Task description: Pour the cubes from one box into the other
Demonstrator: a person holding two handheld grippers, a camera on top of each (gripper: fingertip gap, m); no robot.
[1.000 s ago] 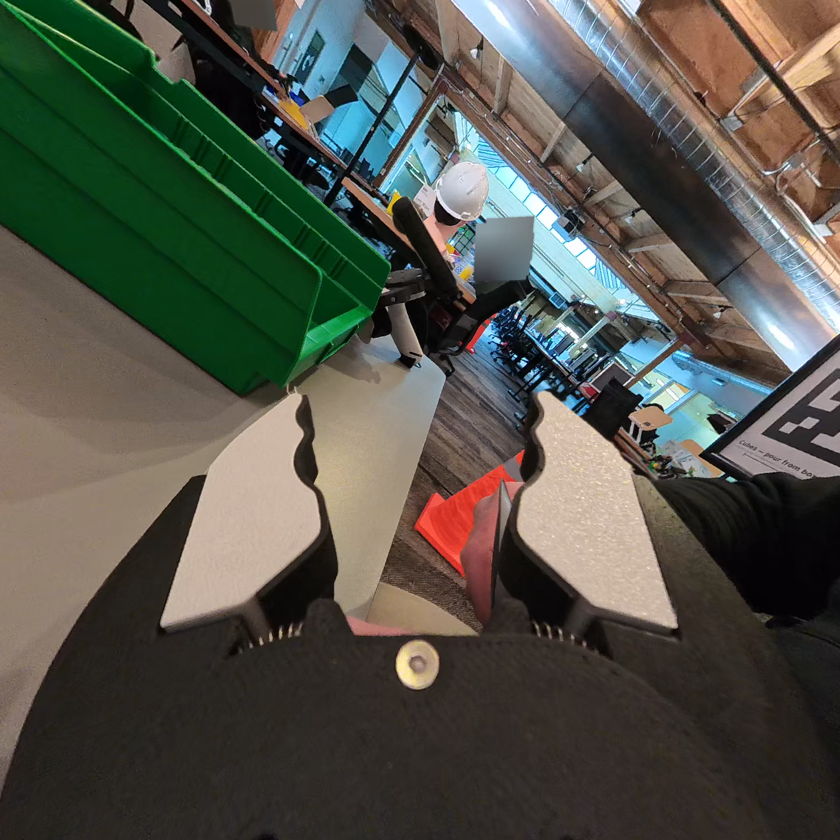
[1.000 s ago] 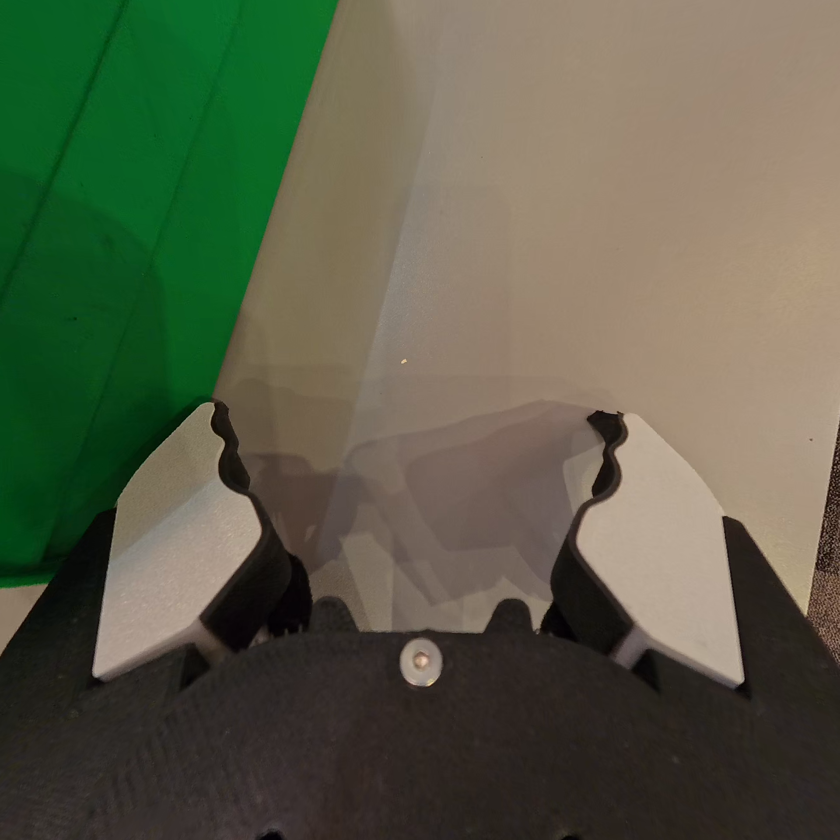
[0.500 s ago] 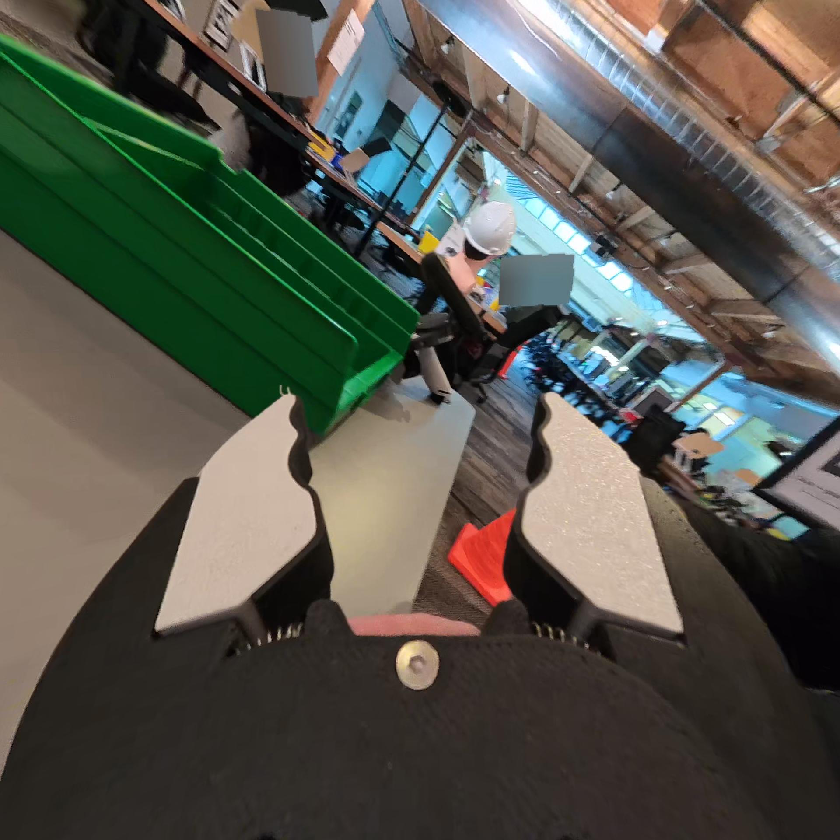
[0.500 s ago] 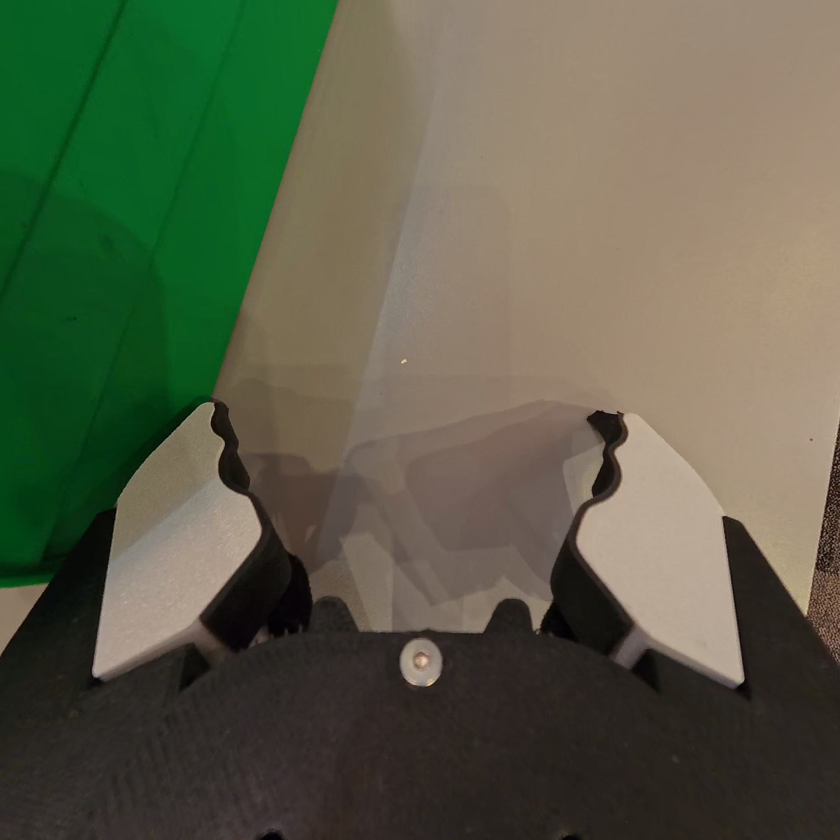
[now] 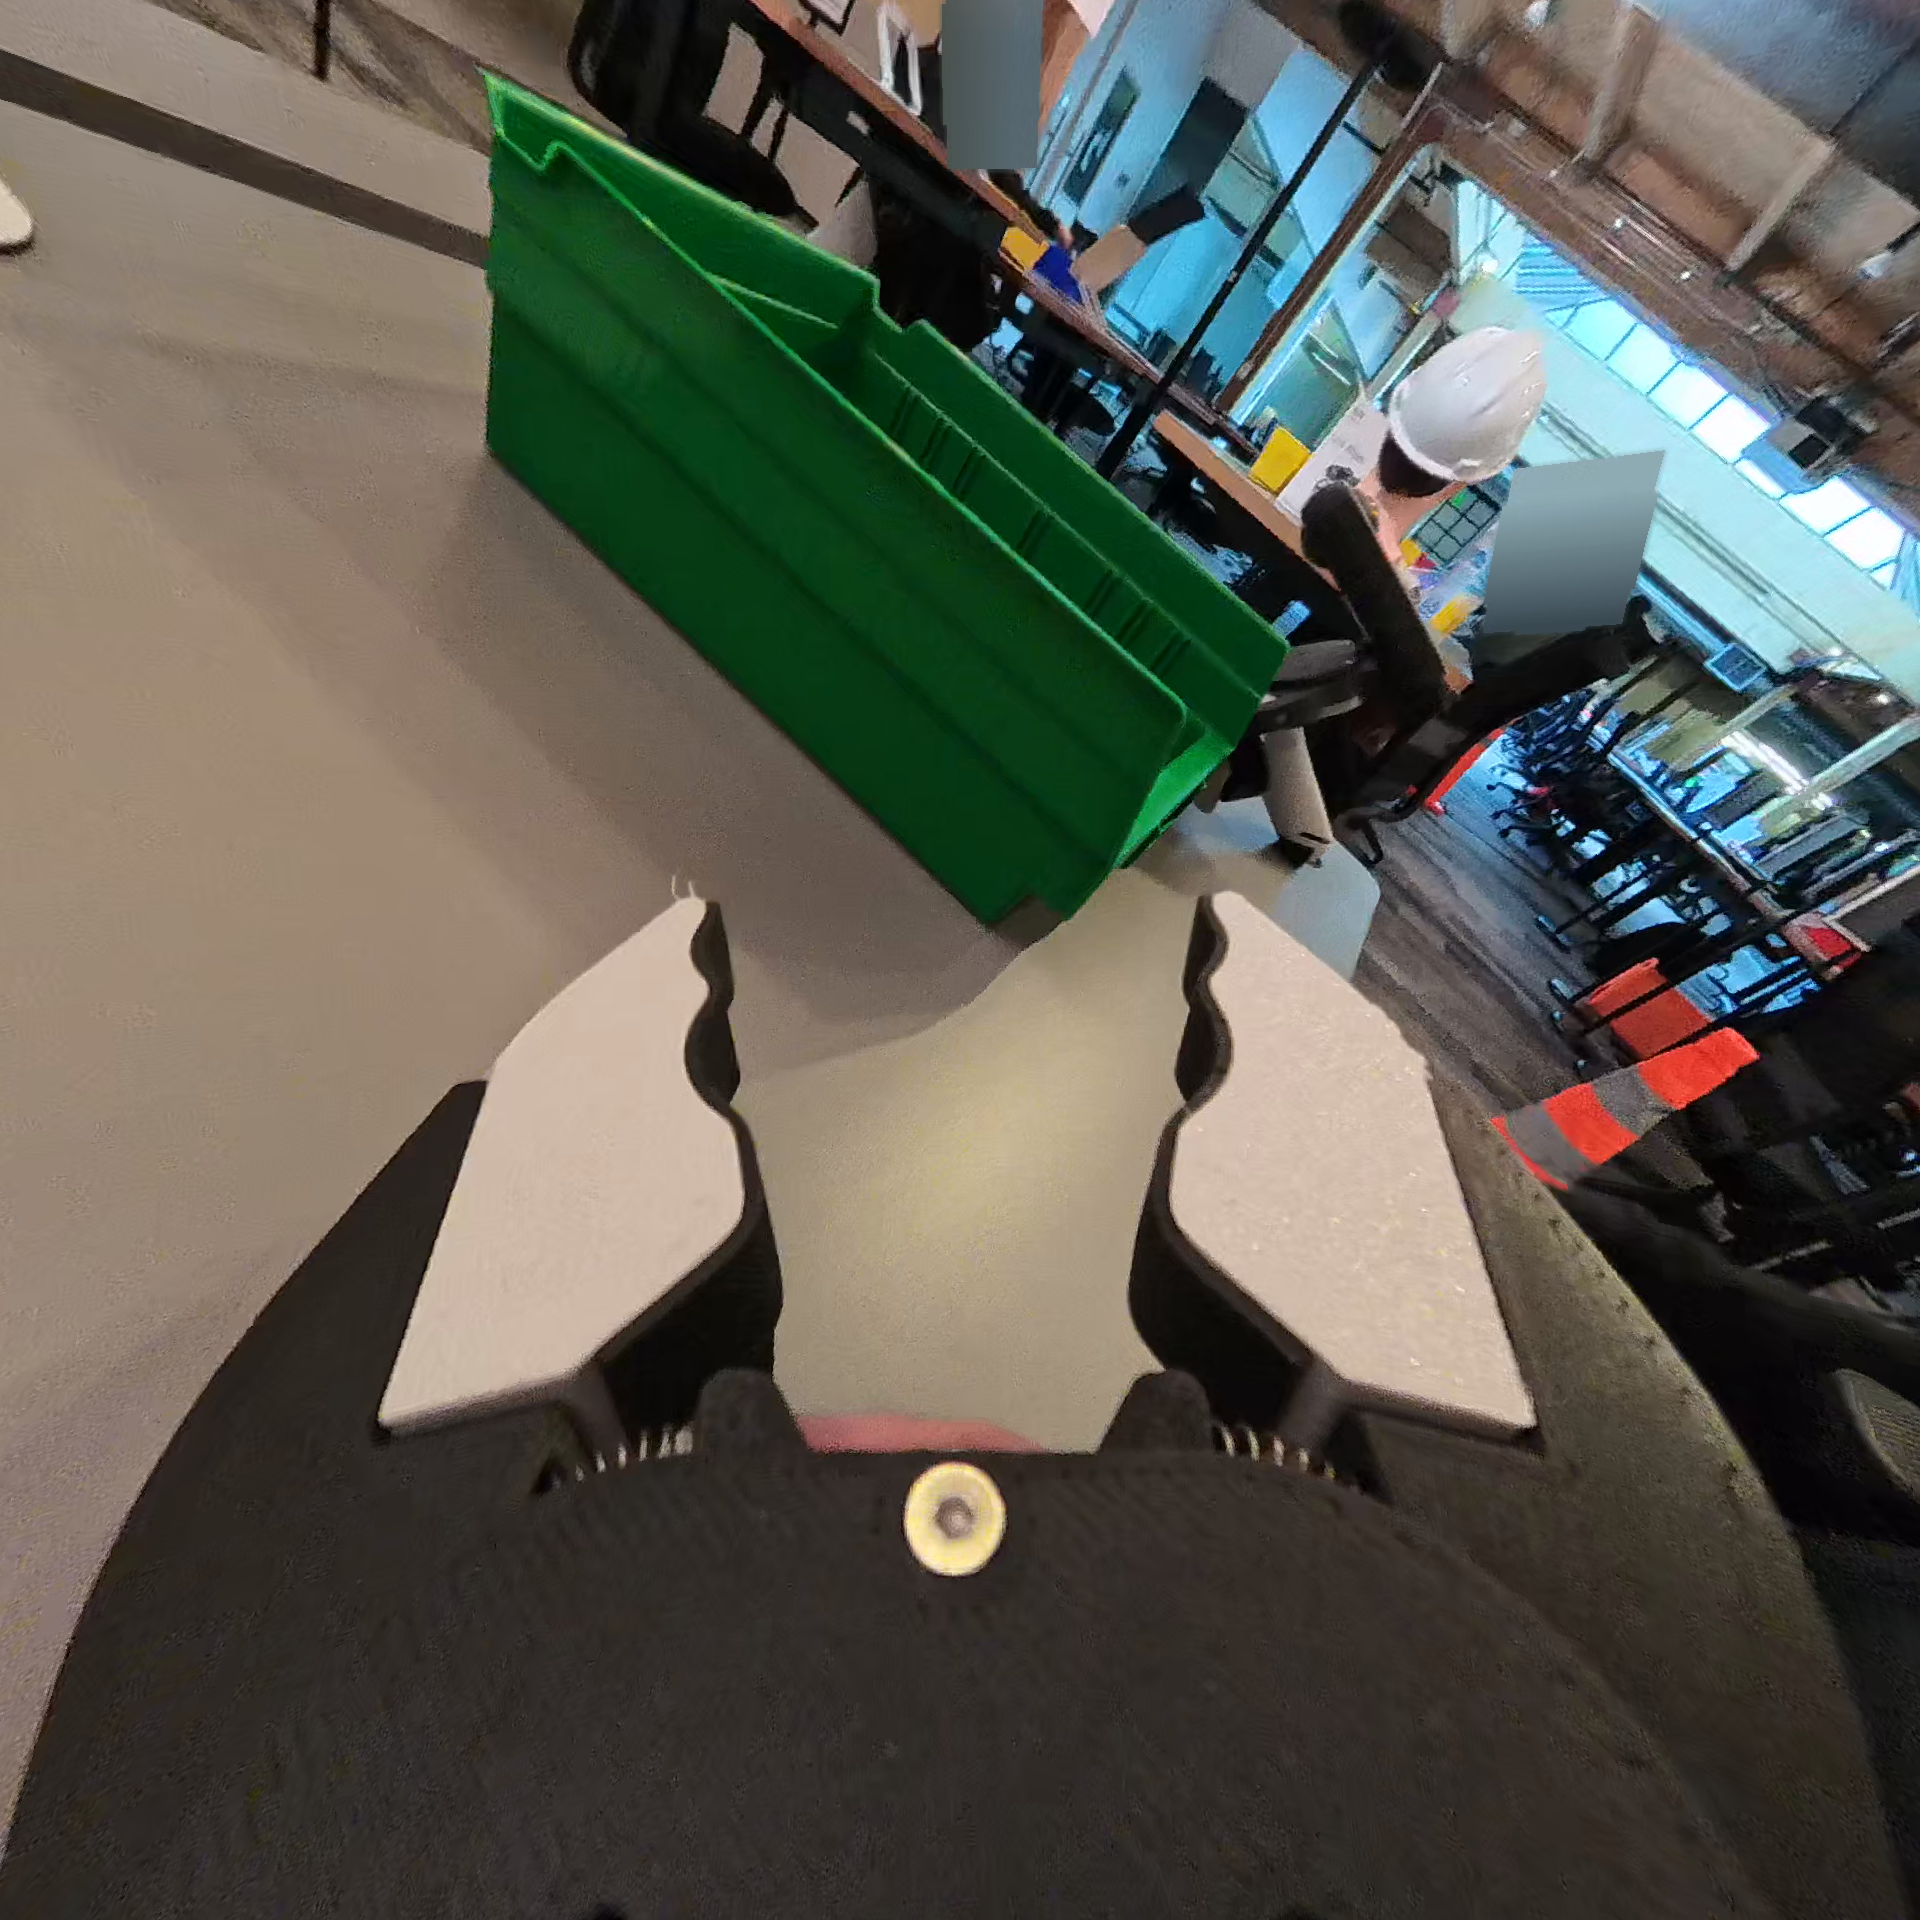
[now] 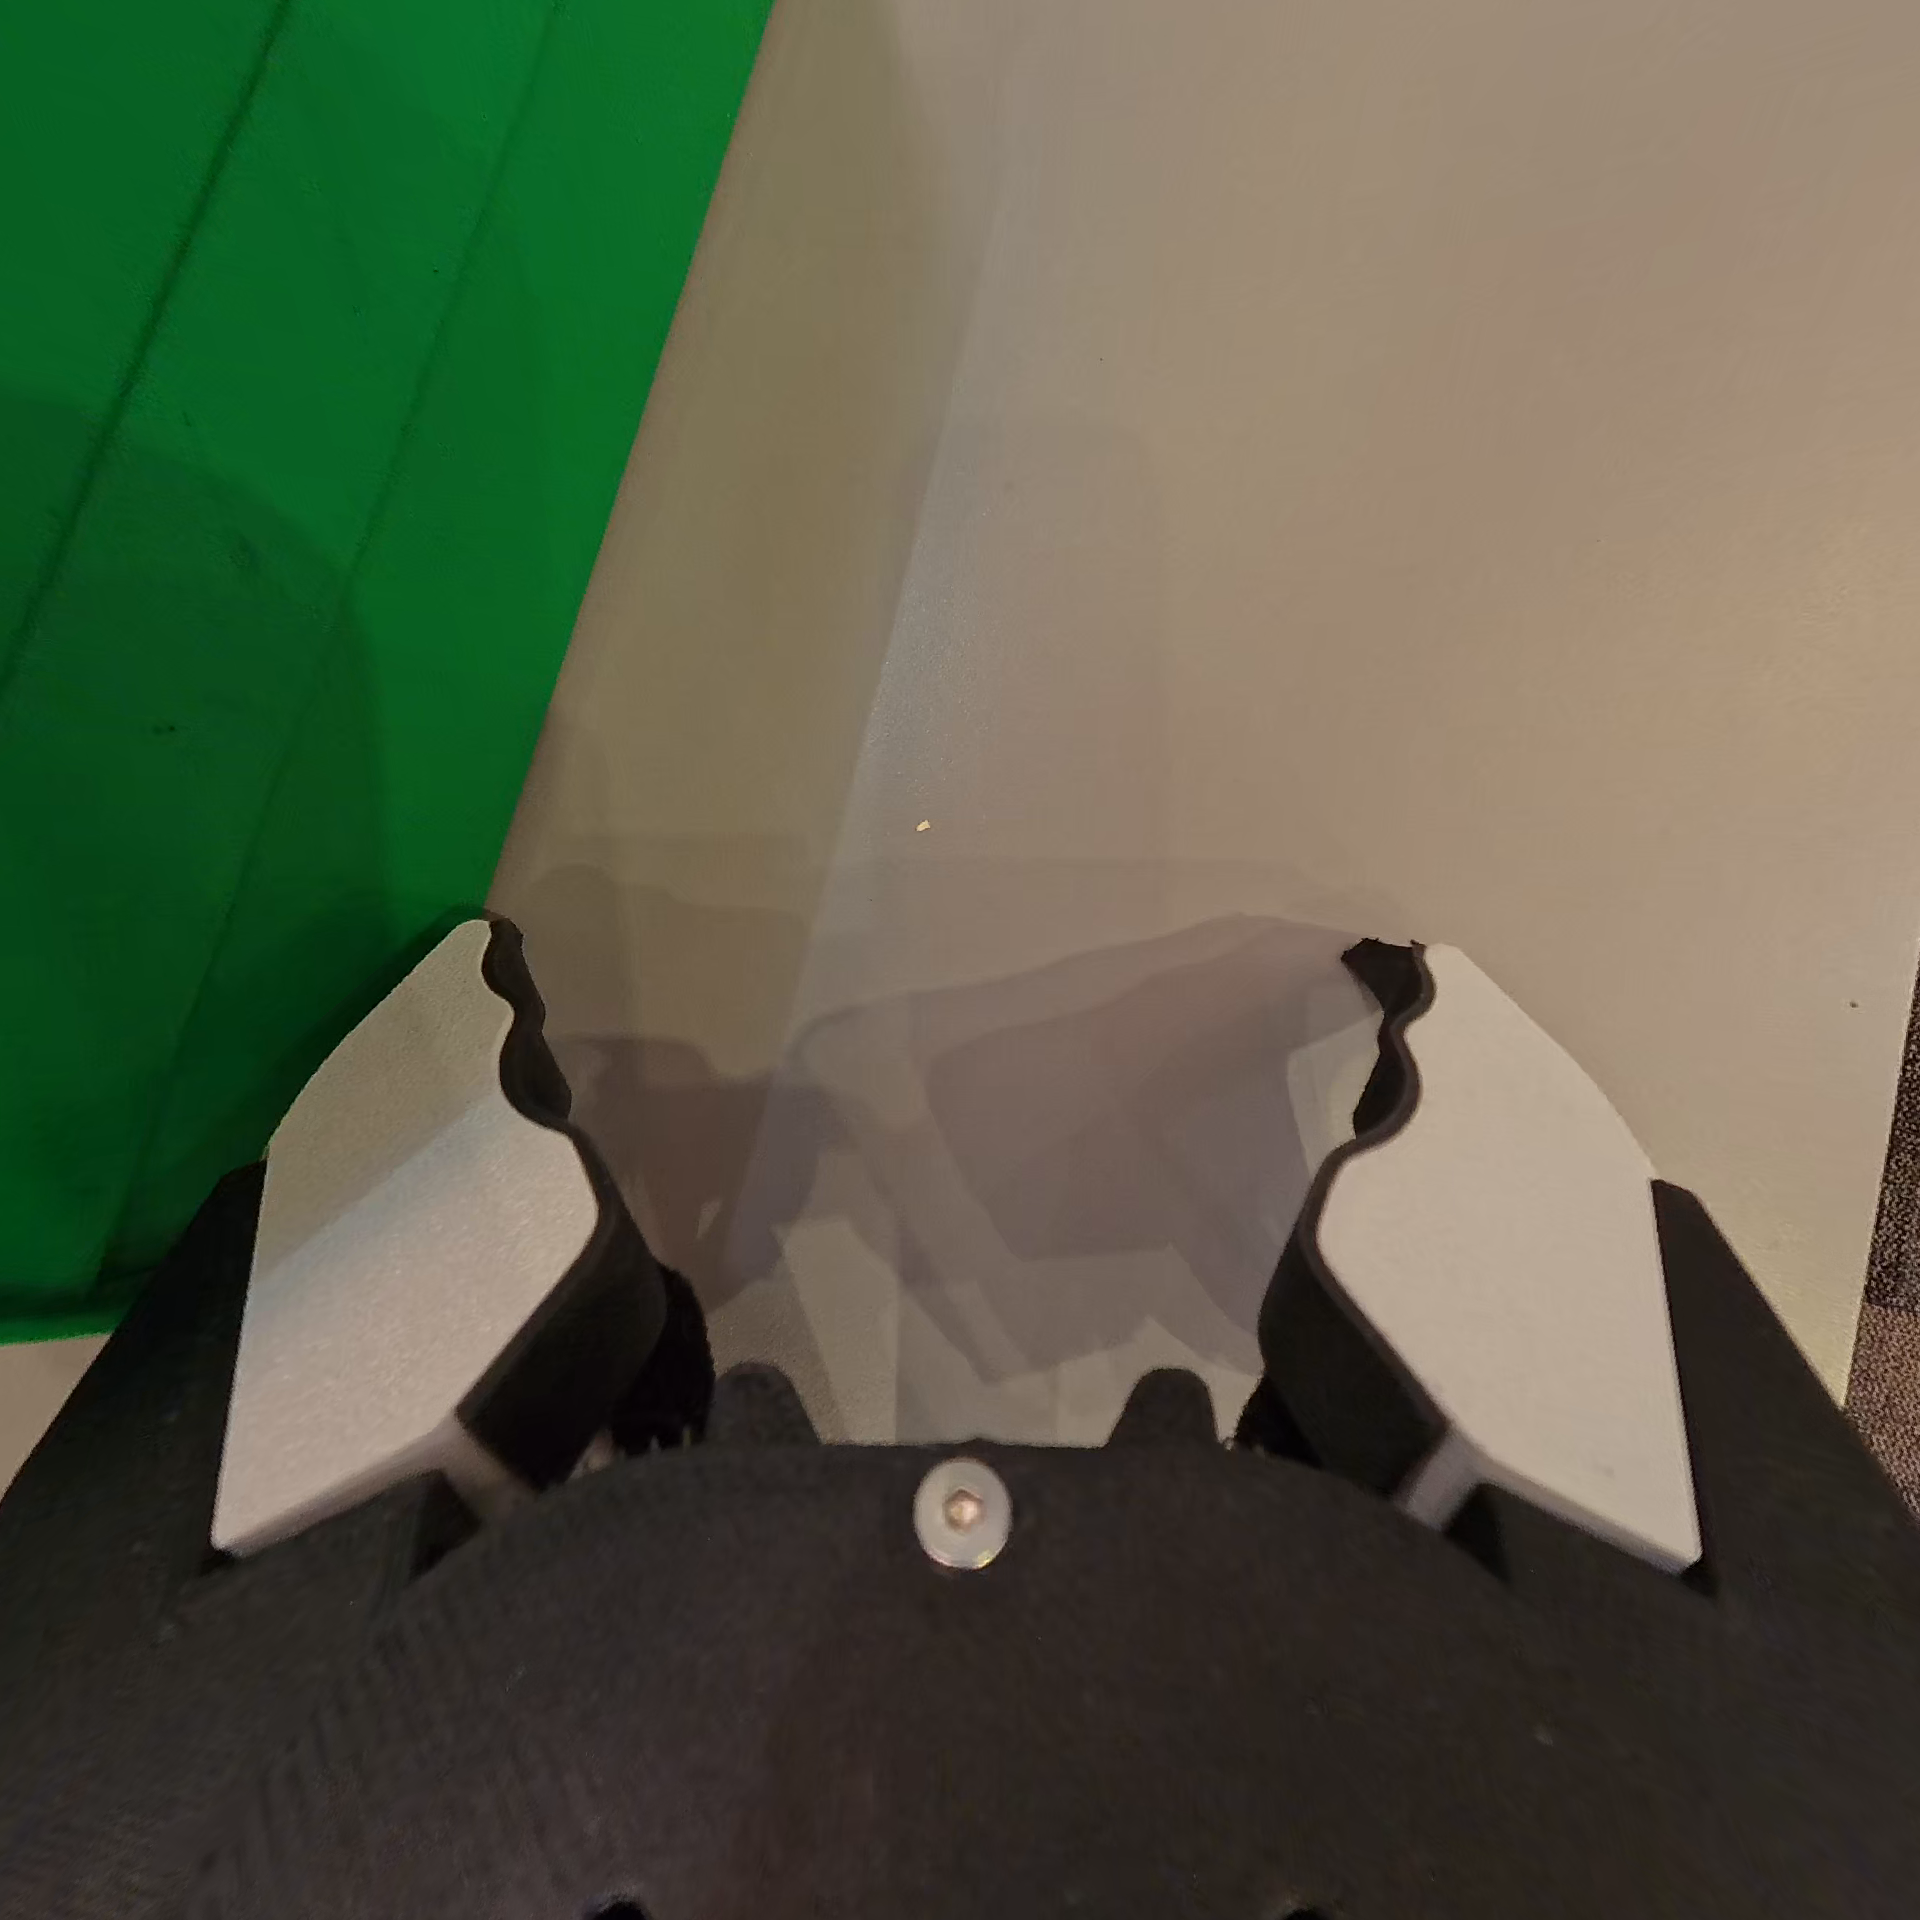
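Nearest the left wrist camera, left gripper (image 5: 956,935) hovering over the pale tabletop (image 5: 260,727) with jaws spread, grasping nothing. Beyond its tips, long green box (image 5: 831,582) resting on the table, long axis running from near right to far left, open top facing up and away; contents hidden behind its wall. Compared with a second ago, now showing more table and the box's full length, farther off. Past the table edge, white hard hat (image 5: 1470,400) and orange cone (image 5: 1631,1107) lying on the floor. Under the right gripper (image 6: 951,951), likewise released and empty, unchanged, green box wall (image 6: 291,468) just beside its left finger.
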